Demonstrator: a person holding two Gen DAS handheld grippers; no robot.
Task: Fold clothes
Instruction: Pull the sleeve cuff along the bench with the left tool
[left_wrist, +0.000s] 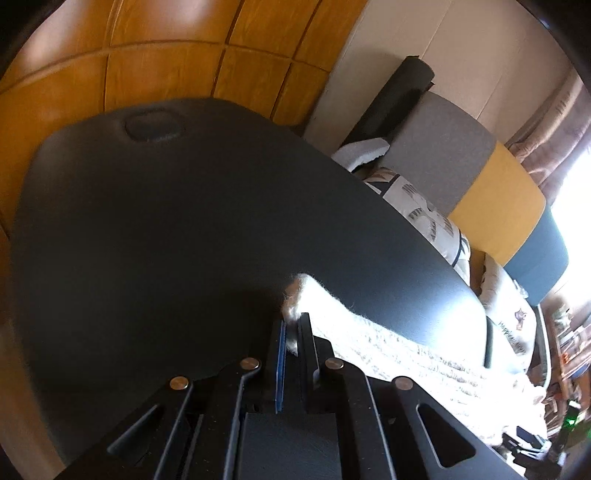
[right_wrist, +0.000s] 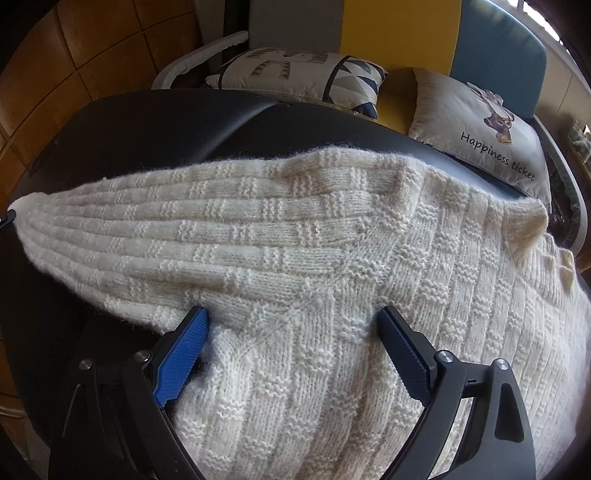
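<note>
Cream knit sweater (right_wrist: 332, 258) spread across the dark worktop (right_wrist: 166, 122), body toward the right, one sleeve (right_wrist: 129, 236) stretched out leftward. Left gripper (left_wrist: 293, 332) with fingers pressed together, clamped on the sleeve's cuff (left_wrist: 293, 295), only a small tuft of wool between the pads. Right gripper (right_wrist: 293, 328) over the underarm seam, fingers (right_wrist: 184, 350) spread wide apart, tips resting on or just above the knit, nothing pinched between them. Likely trouble from here: a thin bite on fuzzy, stretchy wool, so the cuff could slip free once the sleeve's weight comes onto it during the fold. Pulling the sleeve across with the body unpinned could drag the whole sweater along the smooth worktop and skew the fold line. Loose knit could also snag on the textured blue pads or stretch out of shape under a hard tug. Far edge of the sweater near the worktop's rim beside the cushions (right_wrist: 480, 122), so a strong drag that way could tip part of it over. No containers in view, hence nothing to report inside any.
</note>
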